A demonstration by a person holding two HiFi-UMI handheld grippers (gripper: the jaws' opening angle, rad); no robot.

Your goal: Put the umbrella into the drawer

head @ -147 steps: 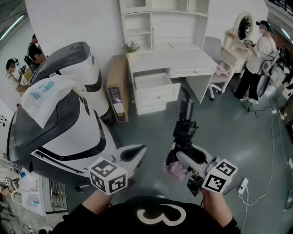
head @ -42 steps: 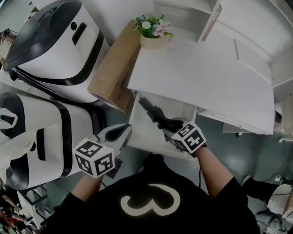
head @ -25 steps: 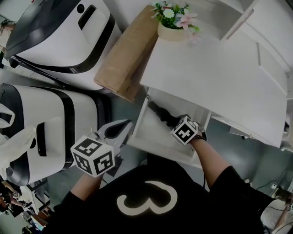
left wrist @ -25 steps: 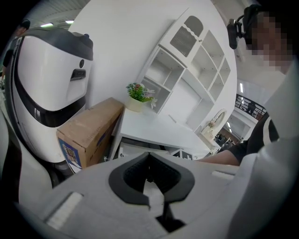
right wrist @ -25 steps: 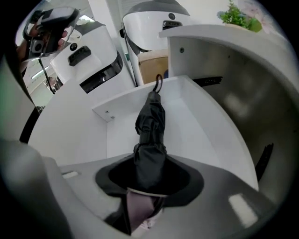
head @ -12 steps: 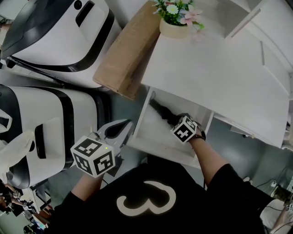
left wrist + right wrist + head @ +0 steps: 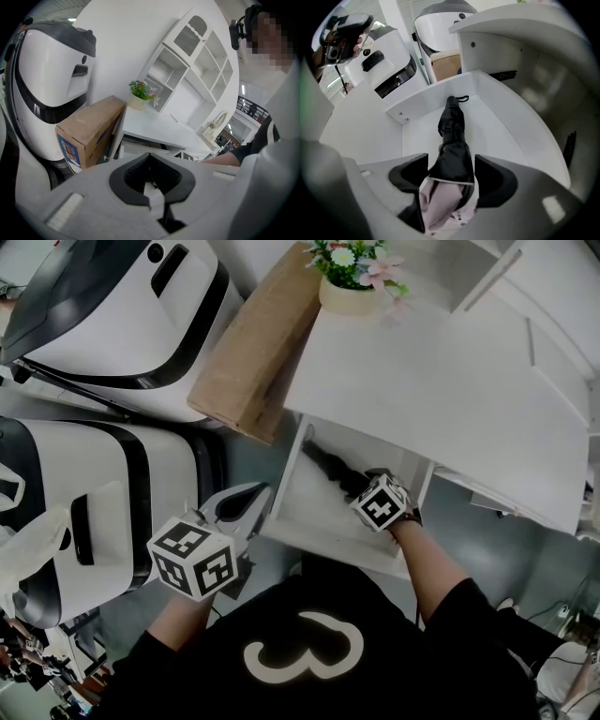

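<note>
The drawer (image 7: 286, 486) of the white desk (image 7: 422, 381) stands pulled out toward the person, and the umbrella (image 7: 328, 468) lies inside it, folded in its black sleeve and slanting from the far left corner toward the near right. In the right gripper view the umbrella (image 7: 452, 131) runs lengthwise over the drawer's white floor (image 7: 506, 140), its strap loop at the far end and a pale pink part showing at the near end. The right gripper (image 7: 360, 487) reaches down into the drawer at the umbrella's near end. Its jaws have just been opening and now stand wide apart on either side of the umbrella, which rests between them on the drawer floor rather than being pinched (image 7: 451, 161). The left gripper (image 7: 248, 502) hangs outside the drawer, just left of its near left corner; its jaws are together with nothing between them (image 7: 150, 159). A potted plant (image 7: 352, 282) sits on the far left corner of the desk top, and a cardboard box (image 7: 253, 352) leans against the desk's left side, beside two large white and black machines (image 7: 103, 306).
</note>
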